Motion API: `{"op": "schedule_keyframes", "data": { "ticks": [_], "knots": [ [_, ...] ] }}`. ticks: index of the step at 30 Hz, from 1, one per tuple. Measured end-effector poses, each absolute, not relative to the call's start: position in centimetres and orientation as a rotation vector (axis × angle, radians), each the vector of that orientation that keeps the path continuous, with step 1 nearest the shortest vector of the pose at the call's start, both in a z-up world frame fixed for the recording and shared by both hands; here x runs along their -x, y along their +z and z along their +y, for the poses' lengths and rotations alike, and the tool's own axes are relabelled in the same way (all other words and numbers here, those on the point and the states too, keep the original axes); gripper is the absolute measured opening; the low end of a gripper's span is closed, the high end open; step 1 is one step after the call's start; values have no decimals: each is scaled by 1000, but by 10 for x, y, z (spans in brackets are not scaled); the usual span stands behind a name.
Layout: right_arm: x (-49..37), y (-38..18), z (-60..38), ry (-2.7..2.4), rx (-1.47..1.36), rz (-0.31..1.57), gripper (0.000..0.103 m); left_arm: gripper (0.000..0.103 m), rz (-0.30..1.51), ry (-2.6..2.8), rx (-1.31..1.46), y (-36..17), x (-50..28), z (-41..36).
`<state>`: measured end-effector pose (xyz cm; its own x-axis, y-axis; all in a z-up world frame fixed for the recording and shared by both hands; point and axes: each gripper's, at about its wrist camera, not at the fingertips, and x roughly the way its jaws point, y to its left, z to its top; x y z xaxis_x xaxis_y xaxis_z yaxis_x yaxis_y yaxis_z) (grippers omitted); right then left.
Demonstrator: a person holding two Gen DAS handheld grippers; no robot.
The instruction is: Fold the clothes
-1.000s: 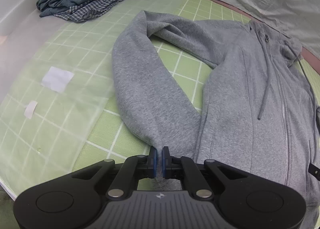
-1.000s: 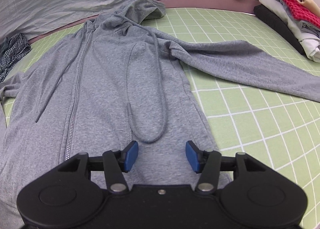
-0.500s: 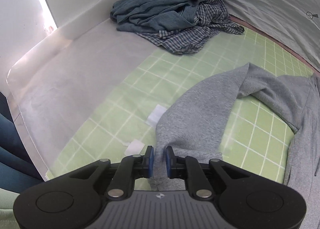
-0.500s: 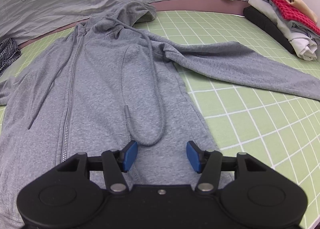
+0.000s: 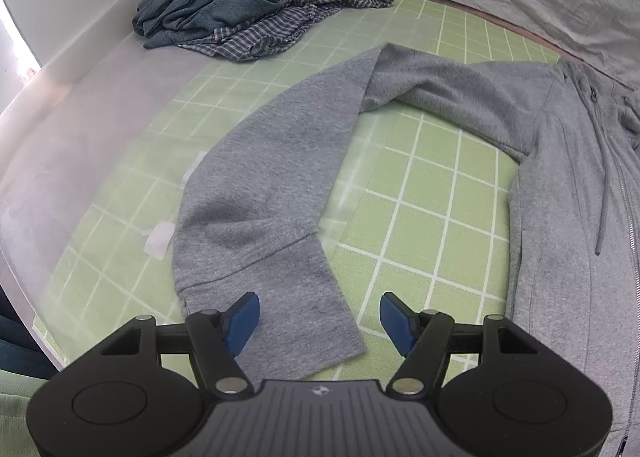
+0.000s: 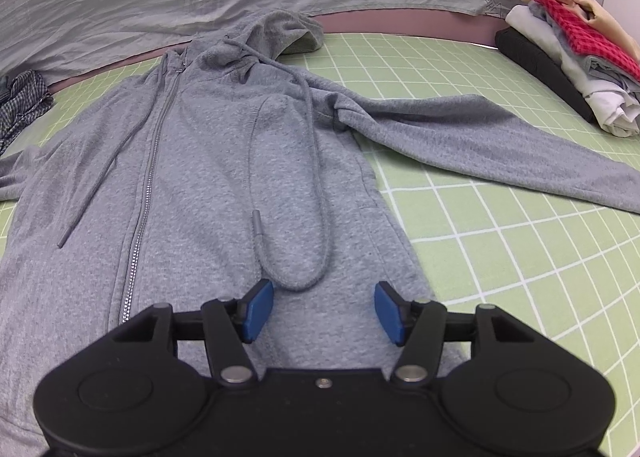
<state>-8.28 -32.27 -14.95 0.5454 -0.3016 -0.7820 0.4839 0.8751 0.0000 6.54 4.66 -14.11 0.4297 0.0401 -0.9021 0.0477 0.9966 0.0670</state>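
I've got the grey zip-front hooded sweatshirt [image 6: 208, 193] lying face up and zipped on the green grid-patterned surface [image 6: 500, 257], hood toward twelve o'clock in my right view. My left tool [image 5: 320, 317] is spread wide and empty, hanging right over the ribbed cuff [image 5: 288, 297] of the bent sleeve [image 5: 288, 137], which arcs from the shoulder at two o'clock down to six in that view. My right tool [image 6: 324, 307] is spread too, gripping nothing, poised over the lower body panel just below the loop of grey drawstring [image 6: 316, 217]. The other sleeve [image 6: 500, 149] runs straight out toward three o'clock. Here's what worries me: if I close the right tool here, I reckon that drawstring loop could get caught in the pinch and drag the hood askew. On the left, a shallow bite would take only the top layer of the cuff, so the sleeve could twist as it's carried. That sleeve also has a kink near twelve o'clock; folding it over as it lies would likely trap a lump. The crumpled teal and checked clothes [image 5: 248, 9] sit near enough that a wide swing might snag them, and the stack of folded garments [image 6: 572, 57] at two o'clock in the right view crowds the far sleeve.
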Motion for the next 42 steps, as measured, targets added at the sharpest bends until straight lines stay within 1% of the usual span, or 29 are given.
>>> {"op": "schedule_keyframes", "data": {
  "ticks": [3, 5, 6, 7, 8, 9, 11, 12, 13, 16, 20, 25, 26, 28, 33, 42],
  "knots": [
    [85, -150, -324, -446, -214, 873, 58, 72, 1149, 21, -114, -148, -67, 41],
    [85, -150, -325, -431, -205, 874, 58, 72, 1164, 23, -115, -149, -70, 42],
    [84, -150, -325, -424, -203, 876, 58, 71, 1169, 16, -108, -148, -72, 43],
    [84, -149, -326, -419, -202, 878, 58, 67, 1172, 3, -97, -148, -73, 45],
    [84, -149, -327, -413, -200, 880, 58, 59, 1175, -12, -85, -148, -74, 47],
    [84, -149, -327, -412, -200, 880, 58, 54, 1175, -33, -85, -147, -74, 49],
    [85, -150, -326, -419, -205, 875, 58, 24, 1170, -72, -130, -144, -73, 51],
    [85, -150, -325, -429, -211, 870, 58, 19, 1169, -98, -147, -142, -73, 53],
    [86, -150, -324, -444, -217, 864, 58, 11, 1170, -138, -152, -141, -73, 57],
    [86, -150, -316, -513, -235, 854, 58, 2, 1160, -226, -131, -132, -75, 79],
    [84, -149, -307, -613, -258, 851, 58, 2, 1099, -220, -86, -108, -81, 117],
    [83, -141, -296, -695, -296, 881, 58, 2, 982, -101, 11, -65, -103, 178],
    [84, -141, -293, -694, -308, 882, 62, 1, 960, -77, 24, -58, -108, 187],
    [84, -143, -284, -676, -330, 896, 69, 1, 929, -50, 32, -50, -116, 196],
    [86, -147, -253, -676, -269, 914, 70, 1, 851, 17, 54, -30, -134, 220],
    [89, -147, -245, -678, -266, 920, 72, 1, 709, 130, 86, 6, -166, 261]
  ]
}}
